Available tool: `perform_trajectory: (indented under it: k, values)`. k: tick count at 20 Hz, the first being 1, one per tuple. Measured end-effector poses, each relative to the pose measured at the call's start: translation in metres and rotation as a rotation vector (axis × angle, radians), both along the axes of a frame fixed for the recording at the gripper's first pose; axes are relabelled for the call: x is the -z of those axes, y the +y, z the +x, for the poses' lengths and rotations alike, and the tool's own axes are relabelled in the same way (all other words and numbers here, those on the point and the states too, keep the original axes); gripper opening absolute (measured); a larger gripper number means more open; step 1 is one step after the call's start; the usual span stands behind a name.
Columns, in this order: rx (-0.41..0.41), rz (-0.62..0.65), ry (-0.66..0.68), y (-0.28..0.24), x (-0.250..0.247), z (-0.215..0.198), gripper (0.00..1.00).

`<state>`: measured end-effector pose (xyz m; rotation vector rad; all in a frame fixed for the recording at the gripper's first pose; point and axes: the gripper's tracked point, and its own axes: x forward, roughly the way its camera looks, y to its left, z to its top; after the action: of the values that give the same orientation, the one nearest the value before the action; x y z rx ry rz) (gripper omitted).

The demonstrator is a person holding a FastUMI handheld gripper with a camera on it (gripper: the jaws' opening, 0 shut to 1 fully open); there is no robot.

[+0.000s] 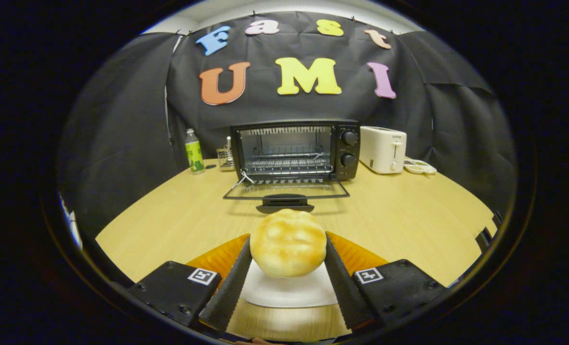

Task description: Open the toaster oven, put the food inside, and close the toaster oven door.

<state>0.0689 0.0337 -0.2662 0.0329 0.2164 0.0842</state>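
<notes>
The black toaster oven (295, 151) stands across the wooden table (409, 215) with its glass door (286, 190) already folded down and its wire rack bare. The round golden bun (288, 243) is pinched between both fingers of the gripper (288, 261), just above a white plate (289, 290). Loading and closing remain.
</notes>
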Motion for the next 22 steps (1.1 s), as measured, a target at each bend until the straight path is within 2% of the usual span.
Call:
perform_trajectory:
  k: [8,11,15,17,19,22]
  values:
    - [-0.003,0.102,-0.213,0.008,-0.062,0.011,0.89]
    - [-0.015,0.176,-0.237,0.012,-0.081,0.024,0.89]
    - [-0.099,0.314,-0.200,0.021,-0.103,0.057,0.89]
    - [-0.109,0.409,-0.202,0.017,-0.118,0.082,0.89]
    - [-0.105,0.428,-0.219,0.011,-0.128,0.110,0.89]
    - [-0.142,0.442,-0.194,0.019,-0.129,0.147,0.89]
